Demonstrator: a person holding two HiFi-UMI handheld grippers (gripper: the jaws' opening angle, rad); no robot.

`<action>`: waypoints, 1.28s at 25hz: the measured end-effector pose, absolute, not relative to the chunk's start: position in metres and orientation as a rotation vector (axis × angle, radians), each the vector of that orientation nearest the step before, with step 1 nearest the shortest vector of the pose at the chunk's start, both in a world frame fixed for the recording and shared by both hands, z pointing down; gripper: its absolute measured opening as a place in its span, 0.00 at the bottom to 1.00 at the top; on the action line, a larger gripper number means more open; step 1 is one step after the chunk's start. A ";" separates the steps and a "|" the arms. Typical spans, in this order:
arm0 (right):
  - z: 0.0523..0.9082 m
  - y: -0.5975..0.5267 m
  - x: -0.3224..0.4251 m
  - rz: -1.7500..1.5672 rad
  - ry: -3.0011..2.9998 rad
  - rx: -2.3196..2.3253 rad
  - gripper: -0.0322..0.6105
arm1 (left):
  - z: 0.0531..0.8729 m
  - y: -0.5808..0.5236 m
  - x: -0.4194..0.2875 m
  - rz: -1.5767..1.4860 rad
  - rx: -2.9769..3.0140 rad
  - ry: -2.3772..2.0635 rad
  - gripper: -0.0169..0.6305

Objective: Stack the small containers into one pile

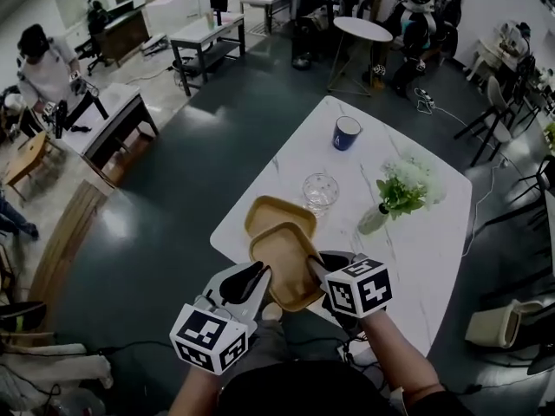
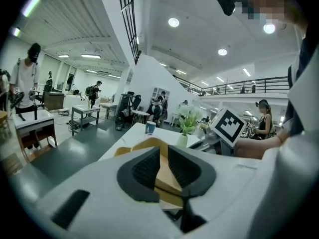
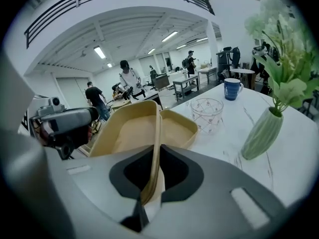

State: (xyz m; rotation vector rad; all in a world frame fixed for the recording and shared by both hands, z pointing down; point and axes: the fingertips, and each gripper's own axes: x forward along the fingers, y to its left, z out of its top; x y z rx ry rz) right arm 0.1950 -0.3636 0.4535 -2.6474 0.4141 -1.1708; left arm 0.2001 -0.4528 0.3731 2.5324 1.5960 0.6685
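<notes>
Two shallow tan containers are in play. One tan container (image 1: 276, 211) rests on the white marble table (image 1: 416, 258). The second tan container (image 1: 289, 258) is tilted over the first one's near edge. I hold it from both sides. My left gripper (image 1: 260, 276) is shut on its left rim. In the left gripper view the tan wall (image 2: 165, 179) sits between the pads of that gripper (image 2: 163, 158). My right gripper (image 1: 316, 269) is shut on the right rim. The right gripper view shows the held container (image 3: 130, 131) edge-on in that gripper (image 3: 158, 159), with the other container (image 3: 178, 128) behind it.
A clear glass cup (image 1: 320, 191) stands just beyond the containers. A blue mug (image 1: 346, 133) stands farther back. A pale green vase with a plant (image 1: 395, 193) is to the right. The table's near edge lies under my hands. People and desks fill the room behind.
</notes>
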 end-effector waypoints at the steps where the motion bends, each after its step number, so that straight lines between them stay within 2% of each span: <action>1: 0.453 -0.362 0.201 -1.178 0.415 -2.651 0.08 | 0.373 -0.451 0.206 0.672 2.525 1.604 0.11; 16: 0.457 -0.336 0.279 -1.395 0.586 -2.755 0.08 | 0.396 -0.433 0.281 0.746 2.444 1.741 0.11; 32: 0.463 -0.337 0.328 -1.571 0.947 -2.867 0.08 | 0.415 -0.436 0.324 0.844 2.399 1.708 0.11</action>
